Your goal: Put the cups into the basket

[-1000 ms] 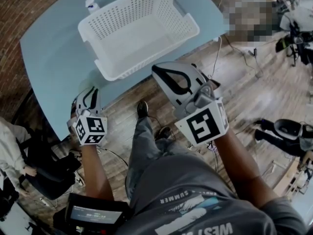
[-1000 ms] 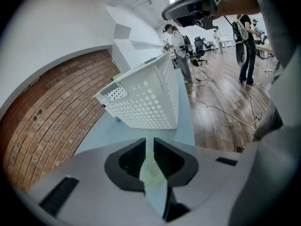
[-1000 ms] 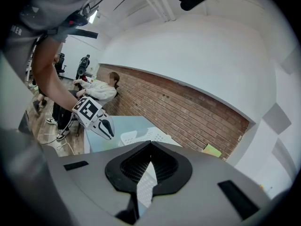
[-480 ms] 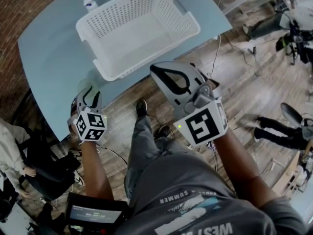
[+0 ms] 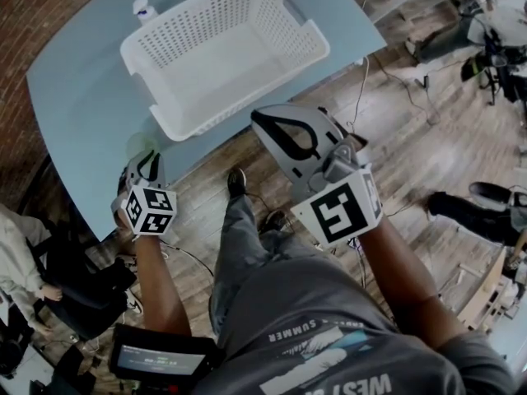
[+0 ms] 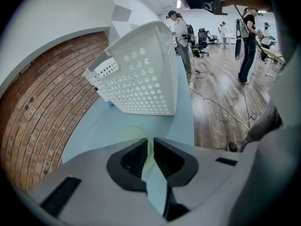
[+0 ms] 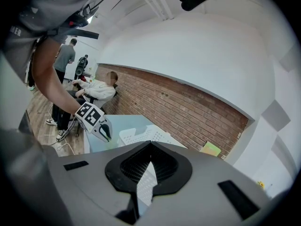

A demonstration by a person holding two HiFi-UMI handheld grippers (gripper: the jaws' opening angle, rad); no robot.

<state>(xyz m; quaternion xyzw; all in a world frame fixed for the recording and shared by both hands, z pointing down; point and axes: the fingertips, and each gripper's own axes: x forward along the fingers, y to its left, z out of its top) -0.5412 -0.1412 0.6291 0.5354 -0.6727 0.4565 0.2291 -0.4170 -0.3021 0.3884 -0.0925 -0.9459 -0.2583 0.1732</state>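
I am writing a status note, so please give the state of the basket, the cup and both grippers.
basket: upright, empty.
cup: outside the basket, held by its wall.
left gripper: jaws have just been closing, now gripping the cup's wall.
right gripper: shut, empty.

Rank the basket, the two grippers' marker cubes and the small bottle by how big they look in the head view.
1. Basket
2. Right marker cube
3. Left marker cube, smaller-looking, though the right one seems nearer the camera, so they may really match
4. Bottle
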